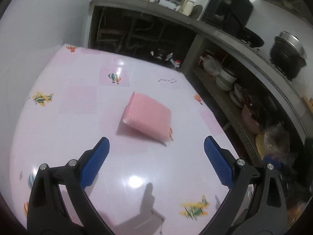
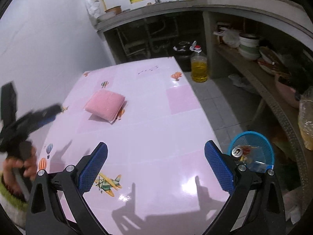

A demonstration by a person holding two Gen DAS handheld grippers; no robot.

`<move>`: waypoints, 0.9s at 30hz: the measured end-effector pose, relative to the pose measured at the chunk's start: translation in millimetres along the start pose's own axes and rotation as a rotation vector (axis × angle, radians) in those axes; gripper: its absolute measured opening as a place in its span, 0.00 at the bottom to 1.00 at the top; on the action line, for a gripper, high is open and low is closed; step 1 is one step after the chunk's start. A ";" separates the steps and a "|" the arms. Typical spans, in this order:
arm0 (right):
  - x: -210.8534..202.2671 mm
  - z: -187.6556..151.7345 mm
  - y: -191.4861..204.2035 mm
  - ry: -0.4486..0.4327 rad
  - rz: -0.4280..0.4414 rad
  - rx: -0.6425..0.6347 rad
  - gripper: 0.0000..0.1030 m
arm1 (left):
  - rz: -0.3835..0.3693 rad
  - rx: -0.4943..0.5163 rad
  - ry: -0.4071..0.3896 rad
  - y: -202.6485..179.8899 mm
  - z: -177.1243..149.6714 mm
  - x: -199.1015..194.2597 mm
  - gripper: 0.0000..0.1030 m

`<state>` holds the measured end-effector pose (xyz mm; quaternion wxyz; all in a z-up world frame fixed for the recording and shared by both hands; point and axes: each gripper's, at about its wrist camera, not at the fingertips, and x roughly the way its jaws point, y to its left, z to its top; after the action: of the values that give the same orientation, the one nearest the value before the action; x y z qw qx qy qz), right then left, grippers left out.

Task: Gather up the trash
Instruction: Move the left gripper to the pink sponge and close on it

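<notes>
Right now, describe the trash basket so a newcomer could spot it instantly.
Start at the pink table; look past its right edge down to the grey tiled floor. There sits a round blue mesh basket, already holding a drink can and wrappers. It is the only blue container there, unlike the yellow oil bottle farther back.

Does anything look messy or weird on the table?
Not much. The table holds only a pink pack, lying at a slant with one corner slightly lifted off the cloth. Nothing looks spilled or broken. The blue bin on the floor already holds a can and wrappers.
</notes>
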<state>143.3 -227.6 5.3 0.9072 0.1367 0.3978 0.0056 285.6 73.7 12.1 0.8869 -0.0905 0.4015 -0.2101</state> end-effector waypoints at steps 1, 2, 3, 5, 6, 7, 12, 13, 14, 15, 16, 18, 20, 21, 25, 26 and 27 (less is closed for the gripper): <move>3.0 -0.5 1.9 0.010 0.005 -0.004 0.94 | -0.010 -0.009 0.015 4.0 7.0 10.5 0.90; 4.2 -0.2 2.8 0.013 0.007 -0.006 0.94 | -0.022 -0.021 0.029 7.9 13.1 20.2 0.90; 4.5 -0.4 3.4 0.016 0.008 -0.009 0.94 | -0.018 -0.048 0.052 15.0 20.5 35.0 0.90; 5.5 0.4 3.3 0.021 0.006 -0.011 0.94 | -0.028 -0.090 0.111 28.4 31.9 65.1 0.77; 5.6 1.0 2.4 0.022 0.005 -0.009 0.94 | -0.015 -0.118 0.149 36.3 35.8 80.4 0.71; 5.4 1.5 0.3 0.024 0.001 -0.004 0.94 | -0.005 -0.138 0.177 41.6 37.1 89.8 0.62; 5.4 2.2 -7.5 0.027 -0.014 0.017 0.94 | -0.052 -0.199 0.212 53.2 34.3 103.6 0.32; 5.2 2.1 -9.6 0.027 -0.018 0.022 0.94 | -0.058 -0.195 0.197 51.2 32.5 98.3 0.27; 6.2 2.0 -10.2 0.028 -0.018 0.024 0.94 | -0.072 -0.193 0.186 48.9 30.4 93.5 0.24; 6.8 2.3 -11.7 0.029 -0.016 0.028 0.94 | -0.087 -0.187 0.179 46.0 28.1 89.1 0.22; 7.8 2.7 -12.7 0.031 -0.013 0.032 0.94 | -0.091 -0.180 0.174 42.8 25.6 85.0 0.20; 9.5 2.6 -13.0 0.034 -0.013 0.035 0.94 | -0.109 -0.164 0.160 36.9 20.8 74.9 0.16; 9.4 3.4 -12.1 0.030 -0.011 0.034 0.94 | -0.119 -0.155 0.149 30.7 16.3 65.0 0.16; 9.4 3.8 -11.8 0.029 -0.010 0.033 0.94 | -0.123 -0.150 0.137 26.3 11.5 57.7 0.16; 7.2 1.3 -12.8 0.027 -0.008 0.034 0.94 | -0.163 -0.142 0.106 13.1 -6.9 31.2 0.15; 6.7 0.8 -13.1 0.027 -0.008 0.034 0.94 | -0.171 -0.144 0.105 11.9 -11.5 25.4 0.15; 6.2 0.3 -13.5 0.027 -0.009 0.035 0.94 | -0.180 -0.144 0.101 9.6 -19.6 17.7 0.15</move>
<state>146.4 -239.9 -2.4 0.8993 0.1506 0.4105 -0.0035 284.1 74.6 -15.9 0.8342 -0.1789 0.4500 -0.2640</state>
